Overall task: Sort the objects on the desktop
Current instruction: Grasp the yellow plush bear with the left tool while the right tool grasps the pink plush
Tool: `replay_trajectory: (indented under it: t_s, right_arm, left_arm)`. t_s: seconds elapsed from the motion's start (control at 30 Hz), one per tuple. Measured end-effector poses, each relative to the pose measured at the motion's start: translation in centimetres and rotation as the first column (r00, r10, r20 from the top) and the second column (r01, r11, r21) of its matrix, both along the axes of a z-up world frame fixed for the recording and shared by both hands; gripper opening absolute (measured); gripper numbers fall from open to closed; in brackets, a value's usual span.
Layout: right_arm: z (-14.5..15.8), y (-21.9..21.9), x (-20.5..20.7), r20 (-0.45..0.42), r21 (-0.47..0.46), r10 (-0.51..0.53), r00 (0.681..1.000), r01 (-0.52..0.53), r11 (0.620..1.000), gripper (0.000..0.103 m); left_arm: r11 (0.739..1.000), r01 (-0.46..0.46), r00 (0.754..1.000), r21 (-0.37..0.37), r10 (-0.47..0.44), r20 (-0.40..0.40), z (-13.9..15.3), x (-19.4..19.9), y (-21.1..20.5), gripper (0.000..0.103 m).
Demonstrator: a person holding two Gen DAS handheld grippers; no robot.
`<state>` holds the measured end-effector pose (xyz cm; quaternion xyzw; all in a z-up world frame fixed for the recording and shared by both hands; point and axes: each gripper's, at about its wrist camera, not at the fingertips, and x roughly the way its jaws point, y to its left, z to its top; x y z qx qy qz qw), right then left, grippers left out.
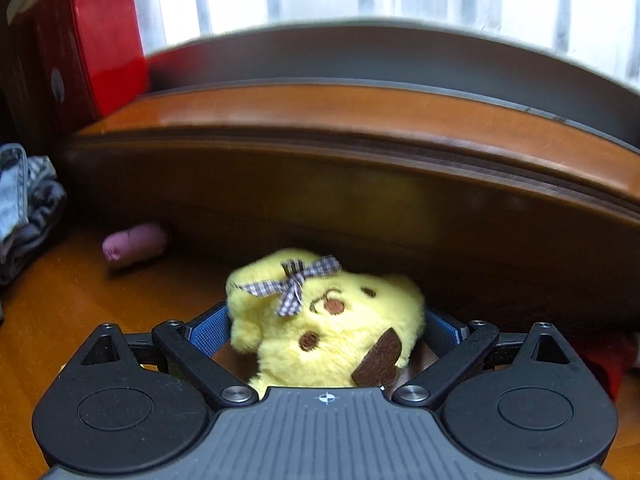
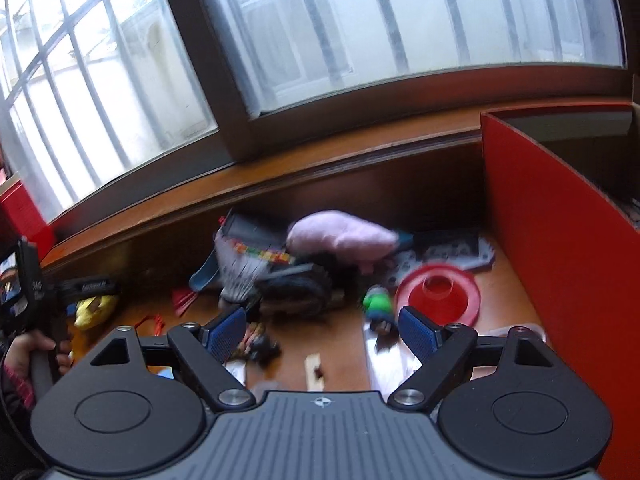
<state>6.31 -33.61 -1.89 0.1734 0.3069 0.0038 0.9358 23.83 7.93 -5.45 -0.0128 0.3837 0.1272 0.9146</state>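
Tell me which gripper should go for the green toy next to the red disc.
Right. The right gripper is open and empty, with the green toy just ahead between its blue pads, beside the red disc. The left gripper is occupied, closed on the yellow plush.

Desk (image 2: 344,360): brown wood, glossy, with a raised back ledge (image 1: 360,120) in the same wood running along its far edge. Underside of the ledge sits in shadow. Behind the ledge I see a window (image 2: 400,20) with a dark grey frame (image 2: 208,80) and frosted panes; vertical bars show through the glass. A second pane (image 2: 92,100) to the left carries a barred grid. Light is daylight only, diffuse and white, coming through the glass; it reflects off the desk top near me. Both views are blurred, so finer detail of the frame is not readable.
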Motion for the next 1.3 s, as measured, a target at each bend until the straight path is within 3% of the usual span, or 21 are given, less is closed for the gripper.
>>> replay_trajectory:
  t_s: [0.17,0.3,0.5,1.07,1.3]
  right_arm:
    - [-0.4,-1.9,4.8,-0.010,0.018,-0.059,0.998,0.059,0.998,0.085]
    - [-0.9,-1.4,8.0,0.000,-0.065,-0.007,1.000,0.007,0.998,0.085]
    - [-2.2,-0.7,11.4,-0.034,-0.084,0.051,0.998,-0.054,0.995,0.085]
    - [-4.6,0.3,14.5,-0.082,-0.089,0.045,0.996,-0.052,0.995,0.087]
    - [-4.7,1.5,14.5,-0.057,-0.138,0.064,0.996,-0.071,0.988,0.071]
  left_arm:
    - [0.999,0.001,1.000,-0.050,-0.001,-0.004,-0.3,0.0,0.5,0.096]
    - [0.999,0.018,1.000,-0.050,-0.018,0.002,-0.2,-0.4,0.2,0.091]
    - [0.998,0.036,0.999,-0.049,-0.036,0.007,-0.1,-1.2,-0.5,0.090]
    - [0.998,0.044,0.999,-0.047,-0.043,0.010,-0.5,-1.1,-0.8,0.092]
    - [0.997,0.057,0.998,-0.054,-0.056,0.022,-0.5,-1.3,-0.5,0.082]
